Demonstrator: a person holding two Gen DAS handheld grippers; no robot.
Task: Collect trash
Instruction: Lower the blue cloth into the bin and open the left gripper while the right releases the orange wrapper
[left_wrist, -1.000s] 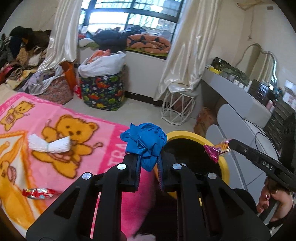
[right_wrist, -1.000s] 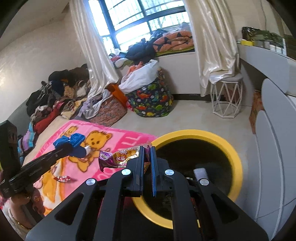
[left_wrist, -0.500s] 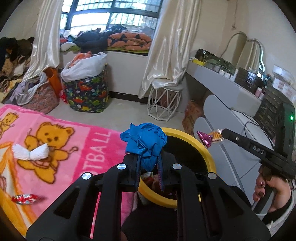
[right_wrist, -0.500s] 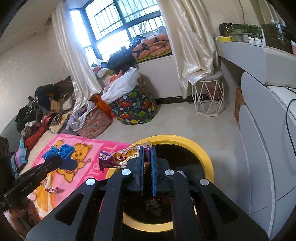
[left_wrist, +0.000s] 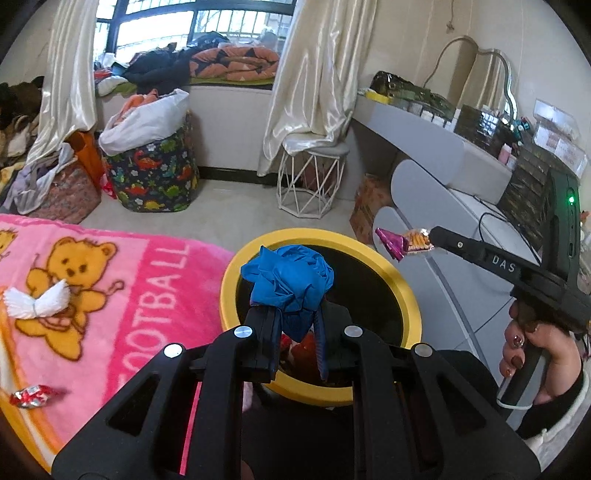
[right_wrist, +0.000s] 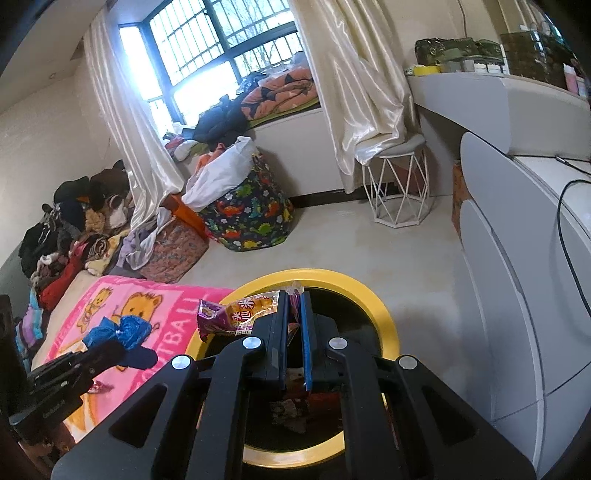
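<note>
Left claw (left_wrist: 295, 332) clamped on a crumpled blue wad (left_wrist: 290, 284), held right over the mouth of a yellow-rimmed bin (left_wrist: 402, 291). Right claw (right_wrist: 294, 332) pinched tight on a purple and orange snack wrapper (right_wrist: 236, 312), also held above the bin (right_wrist: 384, 317), with most of the wrapper sticking out to the left of the fingers. From the left wrist view, same wrapper (left_wrist: 404, 242) seen at the tip of the right claw (left_wrist: 430, 236), over the bin's right rim; hand (left_wrist: 535, 354) with dark painted nails wrapped round the handle. From the right wrist view, blue wad (right_wrist: 122, 332) visible low on the left at the end of the left claw (right_wrist: 107, 347). Some scraps lying at the bottom of the bin, red and pale, too dim to name.

Just left of the bin, pink blanket (left_wrist: 110, 295) with teddy bears and large letters. On it, well apart from the bin, a white pleated paper (left_wrist: 37, 301) tied in the middle and a small red and silver sweet wrapper (left_wrist: 31, 395) near the lower left edge. Beyond, on the pale floor, a dinosaur-print basket (left_wrist: 155, 177) stuffed with white cloth, a white wire stool (left_wrist: 312, 181) under the cream curtain (left_wrist: 314, 74), and a grey desk (left_wrist: 417, 129) along the right wall carrying boxes and bottles. Heaped clothes by the window at the left.
</note>
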